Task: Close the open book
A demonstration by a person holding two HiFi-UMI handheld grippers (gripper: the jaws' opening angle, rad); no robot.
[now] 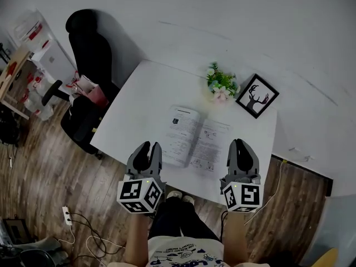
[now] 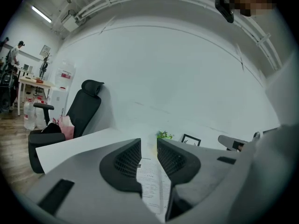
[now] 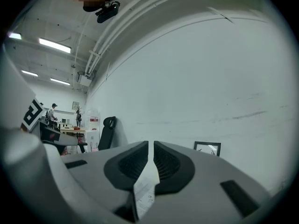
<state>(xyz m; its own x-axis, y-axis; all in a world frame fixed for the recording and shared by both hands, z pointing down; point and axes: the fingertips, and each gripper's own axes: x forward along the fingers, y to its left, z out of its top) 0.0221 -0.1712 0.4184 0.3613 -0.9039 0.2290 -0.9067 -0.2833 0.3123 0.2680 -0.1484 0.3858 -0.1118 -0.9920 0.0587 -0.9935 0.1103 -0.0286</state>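
Your left gripper (image 1: 148,146) is hovering at the near edge of the white table (image 1: 139,99), just beside the left page of the open book (image 1: 194,141). Its jaws are standing apart, with nothing pressing between them. Your right gripper (image 1: 240,144) is hovering just beside the right page. Its jaws are separated only by a narrow slit, and they are gripping nothing either.

The book is lying flat and face up near the table's front edge, between the two grippers. Its spine is running away from you, leaning slightly right at the far end. The long axis of the open spread is therefore stretching left to right across the table.

The head view is showing the whole spread, with a small potted plant (image 1: 221,83) and a framed deer picture (image 1: 257,95) beyond it. A black office chair (image 1: 89,49) is standing at the table's left. Each gripper view is showing only a strip of printed page through the gap between its jaws. Those two views are also showing a person (image 2: 15,55) standing far off in the room, whom the head view is not catching.
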